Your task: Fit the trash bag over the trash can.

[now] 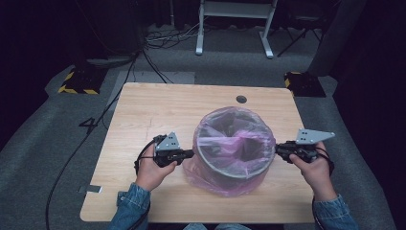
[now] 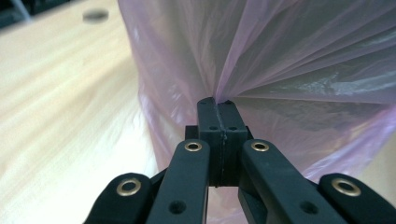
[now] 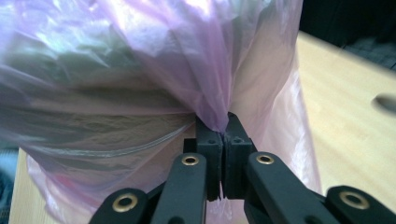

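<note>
A: Pink translucent plastic bin liner (image 1: 225,139), draped over a round grey bin (image 1: 233,167), sits mid-way across the pale wooden surface (image 1: 143,110). Left gripper (image 2: 217,103) and right gripper (image 3: 219,125) are each clamped tight on a pinch of film at opposite sides.

B: Which step?

A: Probably lifting the liner free. Next: raise both evenly, without tearing.

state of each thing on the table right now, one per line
pink bag: draped over the bin, mouth open, pulled taut at both sides
bin: upright, lined by the bag
left tool: shut on the bag's film
right tool: shut on the bag's film
table: bears the bin
</note>
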Tool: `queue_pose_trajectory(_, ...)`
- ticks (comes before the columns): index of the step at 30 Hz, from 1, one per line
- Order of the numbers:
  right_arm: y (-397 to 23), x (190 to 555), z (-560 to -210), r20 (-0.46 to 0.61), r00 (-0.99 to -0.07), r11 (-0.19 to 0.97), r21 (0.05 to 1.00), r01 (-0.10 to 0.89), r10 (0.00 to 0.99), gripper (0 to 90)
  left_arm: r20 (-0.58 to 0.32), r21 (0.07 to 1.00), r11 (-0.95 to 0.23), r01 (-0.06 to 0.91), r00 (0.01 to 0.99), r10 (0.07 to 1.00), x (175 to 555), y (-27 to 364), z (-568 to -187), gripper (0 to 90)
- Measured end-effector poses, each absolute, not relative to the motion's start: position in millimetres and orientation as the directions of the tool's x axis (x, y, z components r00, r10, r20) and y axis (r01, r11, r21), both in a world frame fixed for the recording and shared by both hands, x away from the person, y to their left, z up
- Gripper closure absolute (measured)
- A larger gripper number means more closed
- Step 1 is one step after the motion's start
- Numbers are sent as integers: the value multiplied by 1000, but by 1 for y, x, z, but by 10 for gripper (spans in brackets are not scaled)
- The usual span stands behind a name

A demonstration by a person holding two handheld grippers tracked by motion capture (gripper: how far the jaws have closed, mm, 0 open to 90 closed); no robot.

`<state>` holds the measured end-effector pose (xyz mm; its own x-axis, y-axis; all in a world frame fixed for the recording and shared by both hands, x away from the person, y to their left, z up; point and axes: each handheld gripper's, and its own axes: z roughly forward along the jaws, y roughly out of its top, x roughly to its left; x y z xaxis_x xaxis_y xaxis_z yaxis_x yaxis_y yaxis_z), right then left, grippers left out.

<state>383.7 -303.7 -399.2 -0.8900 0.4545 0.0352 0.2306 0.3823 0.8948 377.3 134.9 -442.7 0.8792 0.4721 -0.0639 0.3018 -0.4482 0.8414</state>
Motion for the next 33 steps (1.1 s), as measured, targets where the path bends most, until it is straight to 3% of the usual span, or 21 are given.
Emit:
queue_pose_trajectory(4, -299, 398, -416, 86, -896, 417, 863, 285, 435, 893, -143, 832, -423, 359, 875, 462, 385, 133, -457, 900)
queue_pose_trajectory(11, -298, 403, -456, 124, -882, 535, 754, 382, 455, 900, -141, 807, -460, 371, 877, 460, 383, 126, -459, 900)
queue_pose_trajectory(16, -305, 384, -472, 129, -890, 605, 690, 397, 437, 900, -78, 689, -619, 378, 887, 454, 368, 121, -480, 900)
queue_pose_trajectory(20, -315, 371, -475, 145, -899, 598, 701, 389, 414, 896, -101, 763, -535, 362, 885, 455, 359, 131, -480, 900)
queue_pose_trajectory(21, -318, 369, -472, 139, -898, 582, 718, 381, 417, 865, -120, 801, -476, 363, 877, 465, 359, 136, -476, 879)
queue_pose_trajectory(23, -323, 366, -465, 112, -892, 541, 760, 361, 437, 795, -121, 863, -378, 335, 864, 489, 360, 141, -466, 545)
queue_pose_trajectory(25, -327, 364, -456, 98, -891, 505, 794, 339, 444, 796, -114, 894, -331, 303, 867, 486, 361, 143, -455, 356)
queue_pose_trajectory(26, -329, 364, -450, 89, -889, 491, 807, 329, 449, 799, -99, 903, -325, 281, 872, 478, 362, 142, -448, 303)
queue_pose_trajectory(28, -330, 363, -438, 64, -885, 464, 833, 302, 461, 782, -59, 908, -340, 243, 880, 472, 365, 138, -439, 256)
queue_pose_trajectory(31, -328, 364, -428, 44, -874, 431, 857, 282, 485, 586, -27, 907, -360, 219, 884, 467, 372, 133, -430, 224)
queue_pose_trajectory(32, -327, 365, -426, 36, -867, 423, 862, 278, 497, 542, -34, 907, -360, 221, 888, 459, 375, 130, -428, 232)
queue_pose_trajectory(33, -326, 366, -424, 33, -865, 416, 867, 275, 501, 535, -42, 901, -372, 223, 898, 438, 376, 130, -427, 319)
